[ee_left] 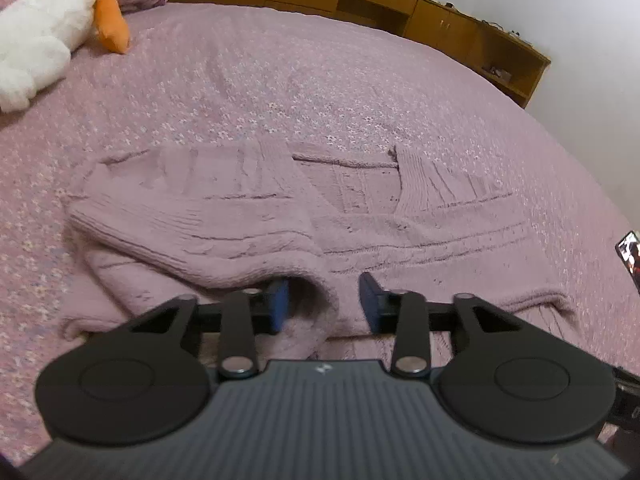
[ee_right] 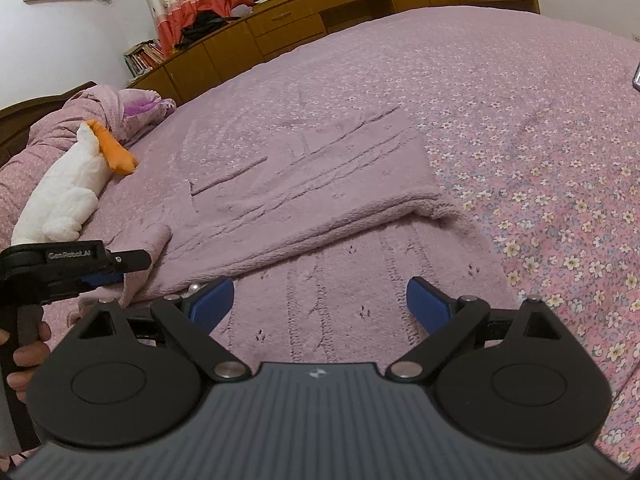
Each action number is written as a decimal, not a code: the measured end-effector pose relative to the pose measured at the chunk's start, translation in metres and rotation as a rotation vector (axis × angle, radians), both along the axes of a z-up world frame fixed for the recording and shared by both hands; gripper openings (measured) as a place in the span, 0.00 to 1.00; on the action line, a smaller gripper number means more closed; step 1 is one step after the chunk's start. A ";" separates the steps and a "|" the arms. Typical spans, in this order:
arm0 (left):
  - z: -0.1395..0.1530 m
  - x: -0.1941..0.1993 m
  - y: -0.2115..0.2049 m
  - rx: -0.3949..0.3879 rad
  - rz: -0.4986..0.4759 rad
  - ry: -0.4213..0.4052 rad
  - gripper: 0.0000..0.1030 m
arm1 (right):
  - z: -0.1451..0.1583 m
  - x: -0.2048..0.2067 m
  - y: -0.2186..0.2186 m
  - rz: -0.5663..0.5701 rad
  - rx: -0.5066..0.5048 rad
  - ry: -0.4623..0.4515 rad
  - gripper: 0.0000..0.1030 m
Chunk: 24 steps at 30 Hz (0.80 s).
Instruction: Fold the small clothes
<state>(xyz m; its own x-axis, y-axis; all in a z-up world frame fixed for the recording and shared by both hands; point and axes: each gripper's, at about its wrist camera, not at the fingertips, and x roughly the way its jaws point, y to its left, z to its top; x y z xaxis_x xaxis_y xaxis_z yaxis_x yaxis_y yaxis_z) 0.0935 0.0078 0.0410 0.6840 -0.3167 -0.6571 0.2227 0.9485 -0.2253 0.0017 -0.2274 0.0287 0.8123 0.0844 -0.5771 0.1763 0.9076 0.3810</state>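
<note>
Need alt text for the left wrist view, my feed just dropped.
The open left gripper straddles a folded edge of a mauve knit sweater spread on a pink floral bedspread. A white plush duck lies far left; wooden cabinets line the wall.

Left tool (ee_left: pixel 324 302) open astride mauve sweater's (ee_left: pixel 280 216) folded edge.

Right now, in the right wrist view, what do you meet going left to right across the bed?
Left gripper → plush duck → knit sweater → bare floral bedspread.
</note>
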 end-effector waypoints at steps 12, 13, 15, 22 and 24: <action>0.023 -0.027 0.034 0.025 -0.005 0.026 0.42 | 0.003 0.000 0.007 0.018 0.002 -0.011 0.94; 0.024 -0.029 0.038 0.029 -0.001 0.029 0.42 | 0.003 0.000 0.007 0.019 0.003 -0.011 0.94; 0.027 -0.033 0.044 0.042 0.010 0.034 0.41 | 0.003 0.000 0.008 0.021 0.004 -0.012 0.94; 0.032 -0.041 0.066 0.054 0.058 0.044 0.41 | 0.005 0.001 0.013 0.035 0.001 -0.014 0.94; 0.032 -0.043 0.071 0.058 0.068 0.050 0.42 | 0.005 0.002 0.015 0.042 -0.001 -0.013 0.94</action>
<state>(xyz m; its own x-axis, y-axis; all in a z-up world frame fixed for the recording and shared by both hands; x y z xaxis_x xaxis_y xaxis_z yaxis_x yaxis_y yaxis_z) 0.0501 0.0787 0.0727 0.6689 -0.2308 -0.7066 0.1470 0.9729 -0.1787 0.0033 -0.2124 0.0339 0.8153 0.1180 -0.5668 0.1335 0.9143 0.3825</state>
